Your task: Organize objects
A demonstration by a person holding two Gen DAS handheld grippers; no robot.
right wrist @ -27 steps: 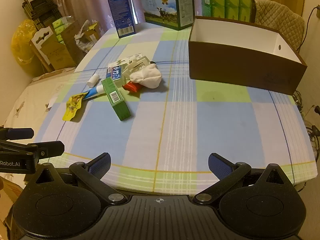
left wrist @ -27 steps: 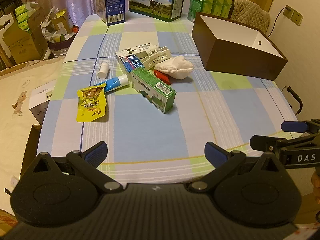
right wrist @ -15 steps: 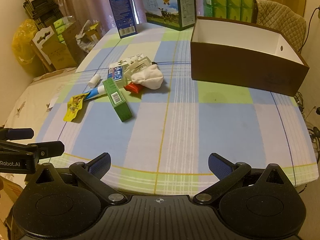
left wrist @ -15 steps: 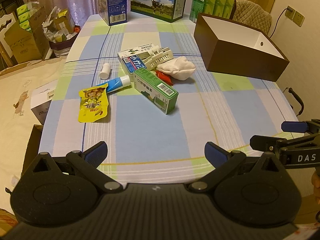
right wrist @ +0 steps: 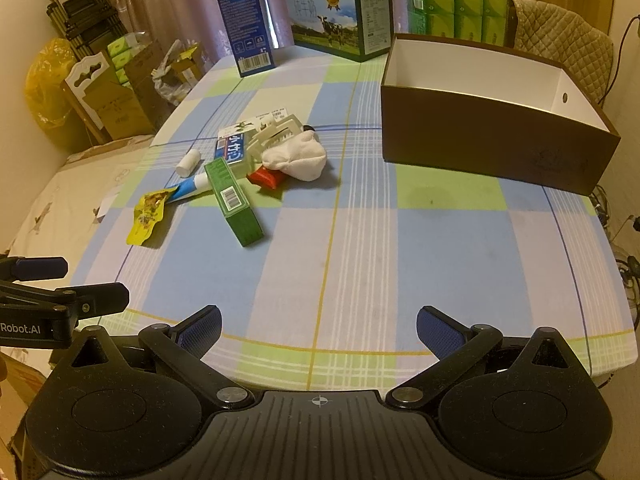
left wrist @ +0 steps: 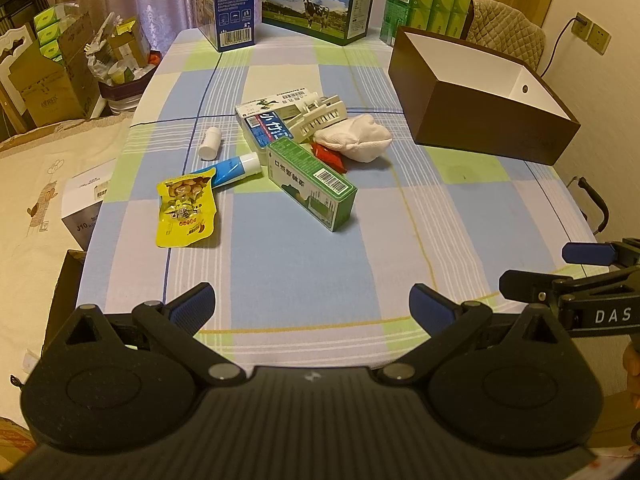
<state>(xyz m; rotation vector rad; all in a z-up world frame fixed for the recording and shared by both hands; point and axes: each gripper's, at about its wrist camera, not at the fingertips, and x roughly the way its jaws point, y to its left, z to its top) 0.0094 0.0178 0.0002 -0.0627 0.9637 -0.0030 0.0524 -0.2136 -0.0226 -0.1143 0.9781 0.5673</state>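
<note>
Left wrist view shows us the table covered by a blue, green and white checked cloth [left wrist: 304, 272], with every item lying on it. Largest is the open dark-brown cardboard box with a white inside [left wrist: 480, 96], standing at the far right of the table, well apart from the pile. At the far edge stand a milk carton case printed with a cow [left wrist: 316, 4] and a tall blue carton [left wrist: 232, 4].

Near the table's middle we see the cluster: a long green rectangular box with a barcode [left wrist: 312, 182] lies flat, nearest to us. Just behind it a white soft cloth bundle [left wrist: 356, 142] rests against a small red packet [left wrist: 330, 156]. A blue-and-white flat box [left wrist: 266, 130] and a cream plastic comb-like piece [left wrist: 320, 116] sit behind those. To the left lie a yellow snack pouch [left wrist: 186, 210], touching a blue tube with a white cap [left wrist: 236, 168], and a small white bottle [left wrist: 210, 143] on its side.

Our left gripper [left wrist: 312, 304] hovers over the near edge, fingers spread wide, holding nothing. Our right gripper [right wrist: 318, 326] is likewise spread and empty above the near edge.
</note>
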